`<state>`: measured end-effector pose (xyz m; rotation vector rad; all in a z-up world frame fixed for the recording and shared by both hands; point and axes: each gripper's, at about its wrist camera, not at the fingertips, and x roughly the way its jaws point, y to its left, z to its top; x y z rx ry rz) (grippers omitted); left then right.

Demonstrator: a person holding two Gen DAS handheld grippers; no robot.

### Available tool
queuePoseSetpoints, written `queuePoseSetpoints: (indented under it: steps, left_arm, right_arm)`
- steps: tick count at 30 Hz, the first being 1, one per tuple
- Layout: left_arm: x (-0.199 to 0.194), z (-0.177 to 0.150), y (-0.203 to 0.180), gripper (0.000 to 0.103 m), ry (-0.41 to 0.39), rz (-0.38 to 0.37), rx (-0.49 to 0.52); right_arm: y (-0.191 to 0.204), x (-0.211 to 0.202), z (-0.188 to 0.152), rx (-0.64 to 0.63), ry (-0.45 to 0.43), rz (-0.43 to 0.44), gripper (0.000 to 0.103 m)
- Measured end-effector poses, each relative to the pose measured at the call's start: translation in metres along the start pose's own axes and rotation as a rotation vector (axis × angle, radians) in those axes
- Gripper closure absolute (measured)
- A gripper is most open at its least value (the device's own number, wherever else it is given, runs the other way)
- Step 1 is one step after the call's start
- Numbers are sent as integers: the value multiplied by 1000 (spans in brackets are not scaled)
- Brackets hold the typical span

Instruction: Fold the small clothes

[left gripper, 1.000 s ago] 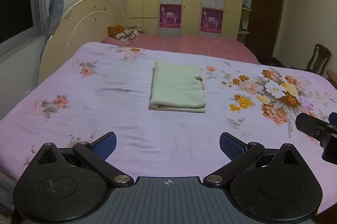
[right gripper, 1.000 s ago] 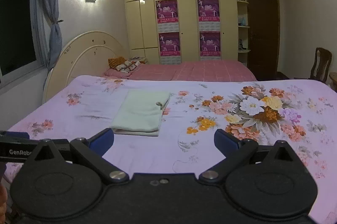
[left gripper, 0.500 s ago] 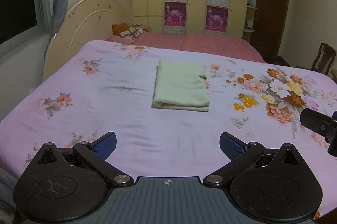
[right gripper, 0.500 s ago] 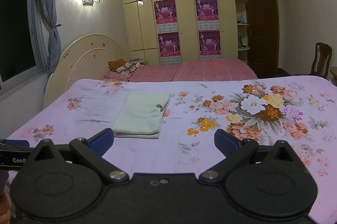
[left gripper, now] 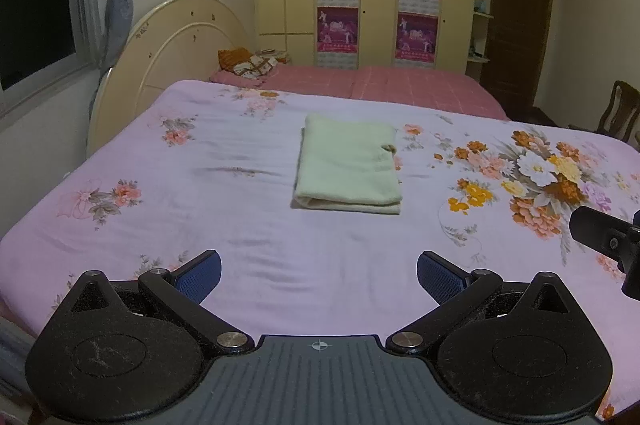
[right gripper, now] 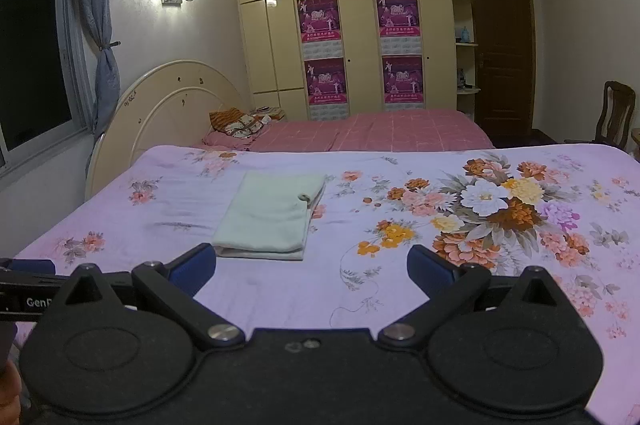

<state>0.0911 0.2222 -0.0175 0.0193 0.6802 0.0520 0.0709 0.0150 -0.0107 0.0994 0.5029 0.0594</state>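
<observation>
A pale green garment [left gripper: 347,165] lies folded into a neat rectangle on the pink floral bedsheet [left gripper: 240,225]; it also shows in the right wrist view [right gripper: 272,215]. My left gripper [left gripper: 318,271] is open and empty, held back over the near edge of the bed, well short of the garment. My right gripper [right gripper: 311,267] is open and empty, also back from the garment, which lies ahead and to its left. The right gripper's body shows at the right edge of the left wrist view [left gripper: 608,237].
A cream headboard [left gripper: 168,65] stands at the left. A second bed with a pink checked cover [left gripper: 380,85] and pillows lies behind. Wardrobes with posters [left gripper: 380,5] line the far wall. A wooden chair [right gripper: 614,117] stands at the right.
Both grippers have drawn back and risen a little from the bed, so the folded garment looks farther away. The garment has not moved. Both grippers stay open.
</observation>
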Motion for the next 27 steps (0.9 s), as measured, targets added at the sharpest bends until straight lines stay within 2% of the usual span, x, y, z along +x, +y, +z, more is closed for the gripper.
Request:
queuePoseSetpoints:
  steps: [20, 27]
  left_arm:
    - [10, 2, -7, 0, 19, -34, -3]
    - [20, 3, -11, 0, -13, -29, 43]
  right_arm:
    - [-4, 7, -1, -5, 18, 7, 1]
    - [-5, 19, 0, -15, 41, 12, 1]
